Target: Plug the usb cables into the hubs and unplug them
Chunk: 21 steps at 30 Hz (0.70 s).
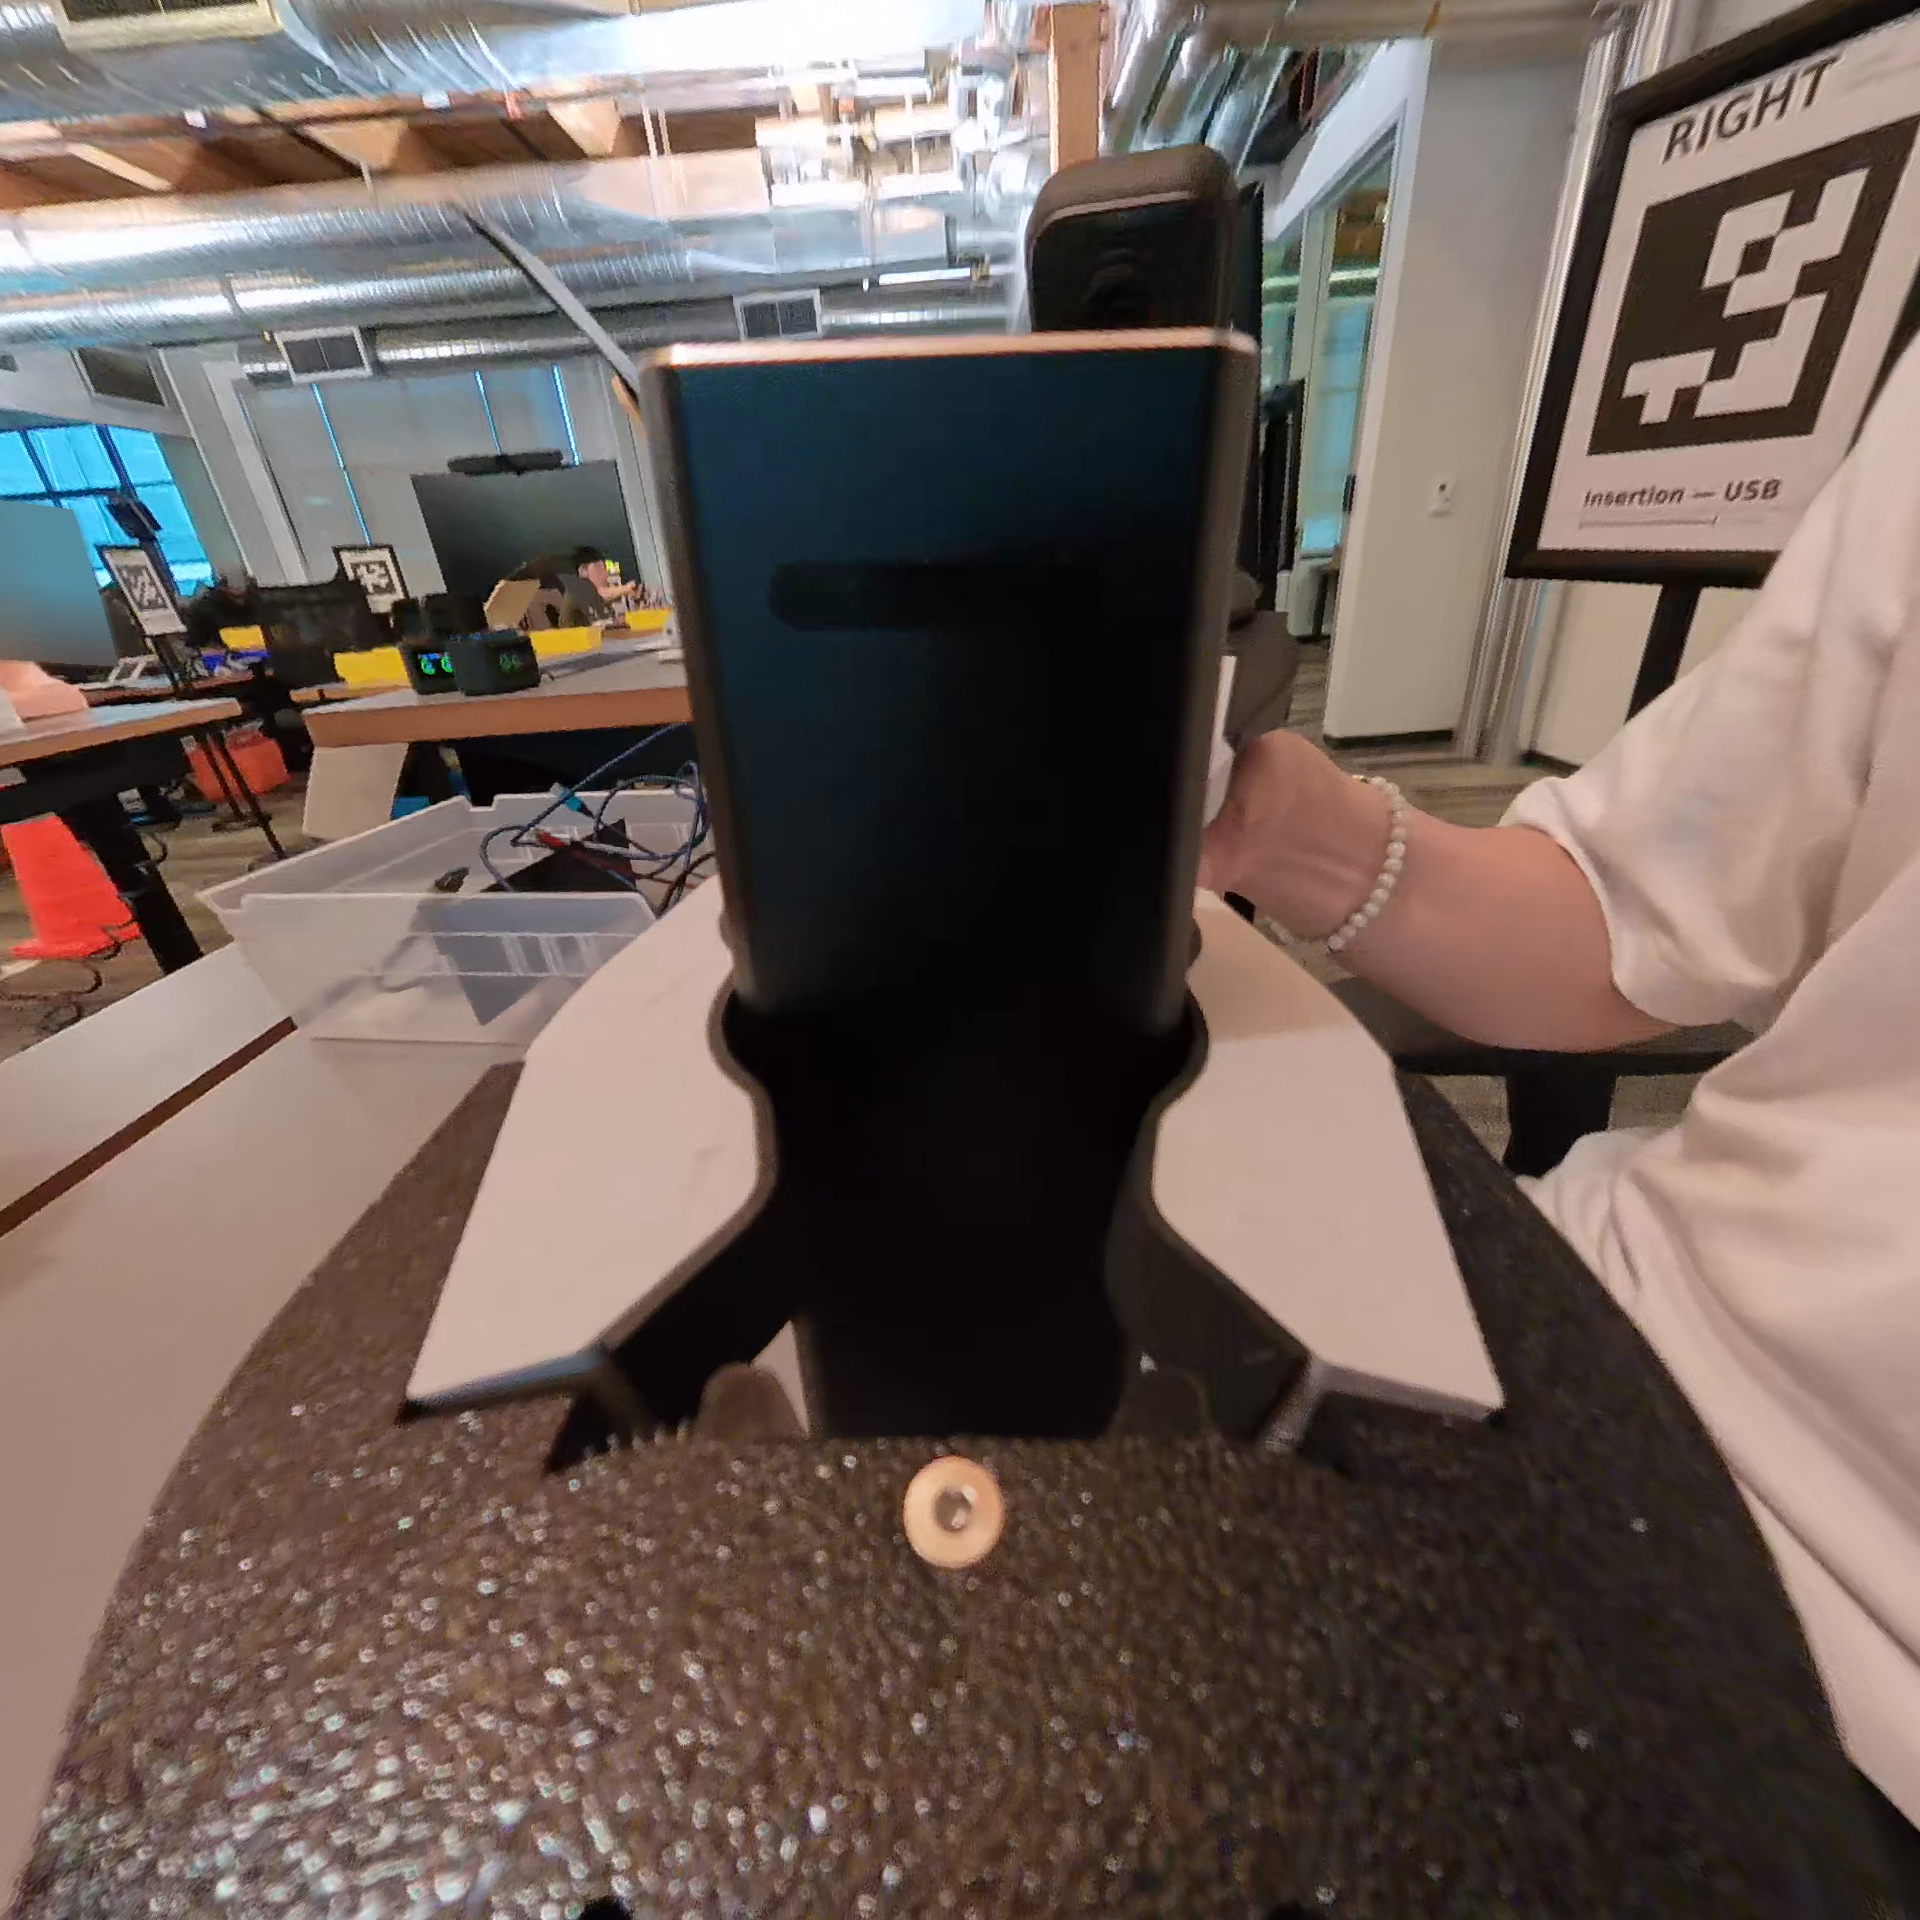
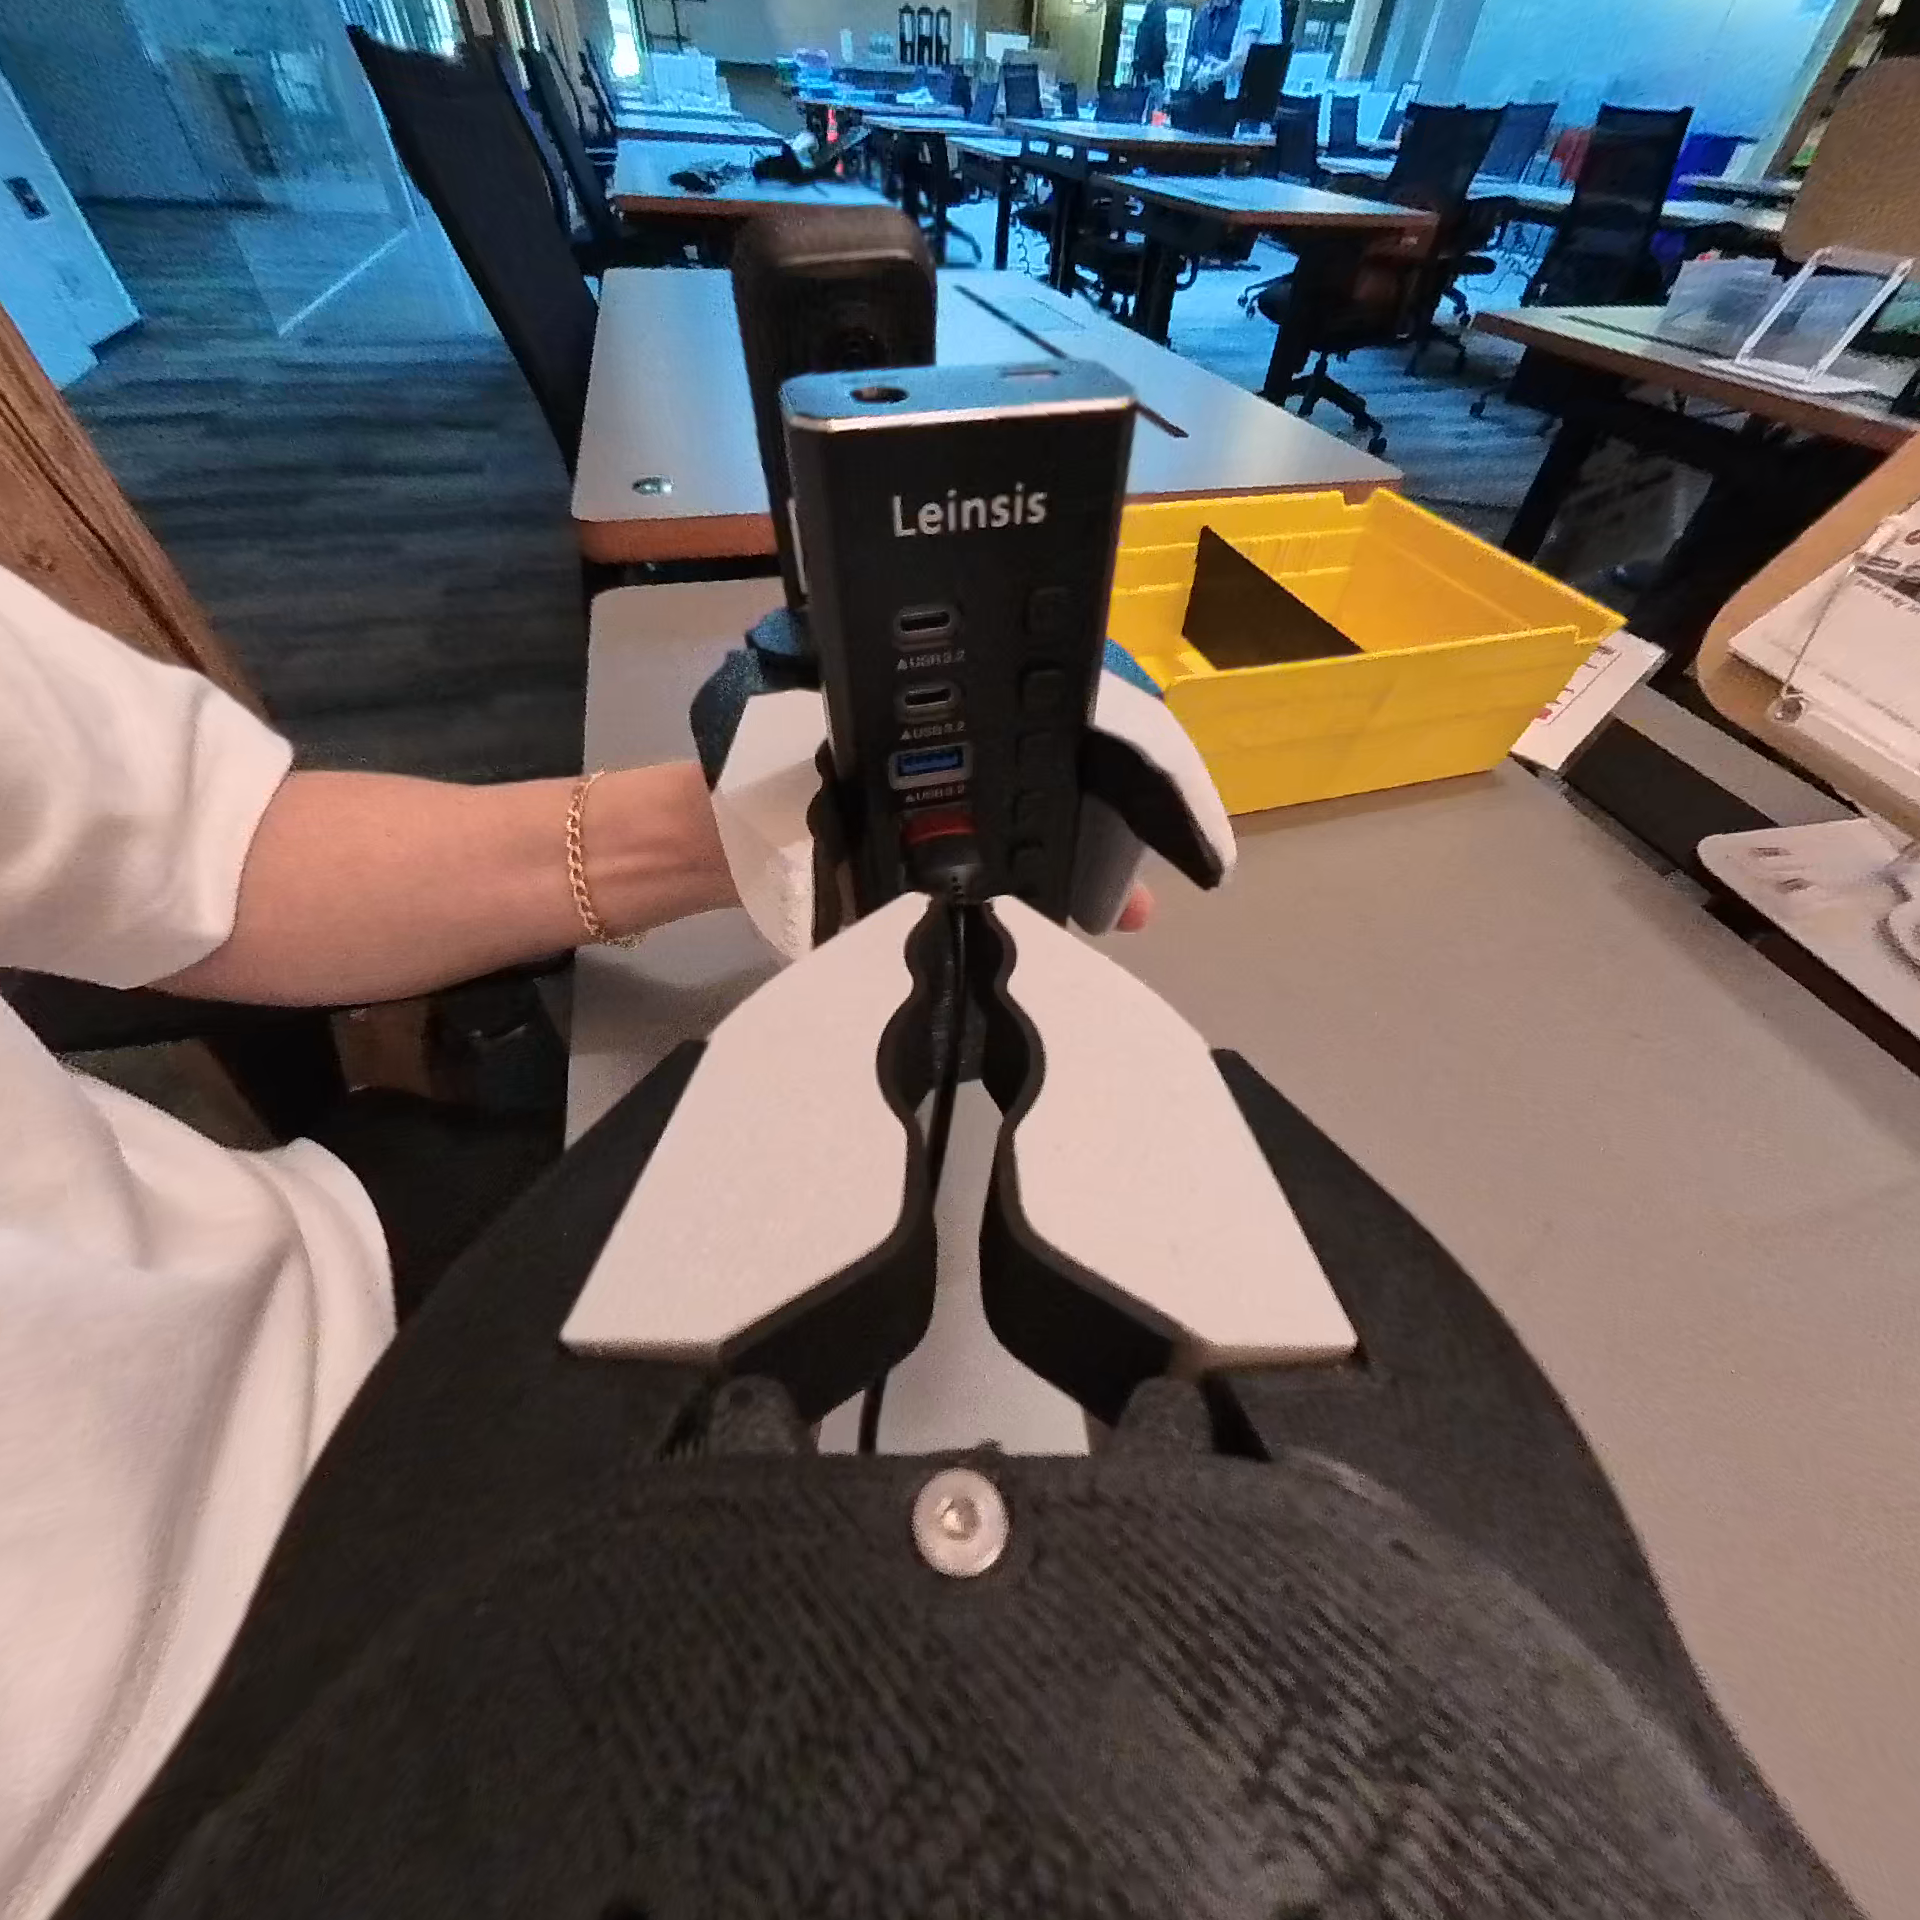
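Note:
A black USB hub (image 2: 956, 582) stands upright, gripped low on its sides by my left gripper (image 2: 971, 821). In the left wrist view its plain dark back (image 1: 956, 675) fills the middle, with my left gripper (image 1: 961, 966) shut on it. My right gripper (image 2: 951, 920) is shut on a black USB cable (image 2: 940, 1101) just behind its plug (image 2: 943, 862). The plug sits at the hub's lowest, red port and appears to be in it. Three ports above it are empty. The right gripper is mostly hidden behind the hub in the left wrist view; only its camera top (image 1: 1132, 249) shows.
A grey table (image 2: 1455, 1091) lies below. A yellow bin (image 2: 1351, 675) stands behind the hub on the right. A clear bin (image 1: 416, 925) holds several cables at the left. A marker sign on a stand (image 1: 1745, 312) is at the right. The person's arms (image 2: 416, 862) flank the grippers. The tips of both grippers are at nearly the same place.

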{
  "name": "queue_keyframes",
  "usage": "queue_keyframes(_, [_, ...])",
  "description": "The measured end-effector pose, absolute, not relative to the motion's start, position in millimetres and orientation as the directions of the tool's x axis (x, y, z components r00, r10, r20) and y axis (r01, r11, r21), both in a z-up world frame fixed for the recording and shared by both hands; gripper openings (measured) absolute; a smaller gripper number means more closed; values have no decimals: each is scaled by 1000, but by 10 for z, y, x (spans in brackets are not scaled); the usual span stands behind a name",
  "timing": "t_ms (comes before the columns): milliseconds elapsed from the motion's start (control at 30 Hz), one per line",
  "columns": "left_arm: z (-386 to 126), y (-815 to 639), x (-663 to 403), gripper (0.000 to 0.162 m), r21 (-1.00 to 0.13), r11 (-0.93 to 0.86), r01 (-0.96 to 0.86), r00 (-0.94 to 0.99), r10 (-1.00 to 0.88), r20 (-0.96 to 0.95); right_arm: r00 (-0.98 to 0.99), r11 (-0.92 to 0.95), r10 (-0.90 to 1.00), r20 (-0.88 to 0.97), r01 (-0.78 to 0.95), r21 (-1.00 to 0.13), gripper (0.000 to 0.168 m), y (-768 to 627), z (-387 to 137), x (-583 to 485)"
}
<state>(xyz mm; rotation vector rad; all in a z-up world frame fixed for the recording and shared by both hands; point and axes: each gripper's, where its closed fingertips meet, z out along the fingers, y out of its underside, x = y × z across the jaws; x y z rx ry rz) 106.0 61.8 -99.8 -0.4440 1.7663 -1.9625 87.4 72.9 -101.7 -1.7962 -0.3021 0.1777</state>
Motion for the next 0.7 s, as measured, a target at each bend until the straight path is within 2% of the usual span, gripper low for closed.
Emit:
queue_keyframes(233, [-1007, 668, 1082, 71, -990, -78, 118, -836, -545, -57, 936, -287, 317, 152, 248, -925, 3, 749, -1033, 913])
queue_keyframes(467, [-958, 695, 1077, 72, -988, -85, 133, -832, -551, -65, 936, -280, 325, 131, 228, -933, 3, 783, -984, 938])
queue_keyframes(533, [-961, 748, 1025, 71, -985, -92, 146, -839, -540, -74, 944, -267, 322, 75, 167, -949, 3, 826, -1024, 851])
queue_keyframes(633, [-1023, 741, 1048, 72, -990, -49, 132, -828, -554, -83, 944, -277, 310, 110, 200, -940, 3, 802, -1076, 922])
queue_keyframes(700, [-827, 936, 976, 72, -966, -190, 177, -832, -553, -44, 976, -287, 94, 199, 218, -933, 2, 641, -953, 1474])
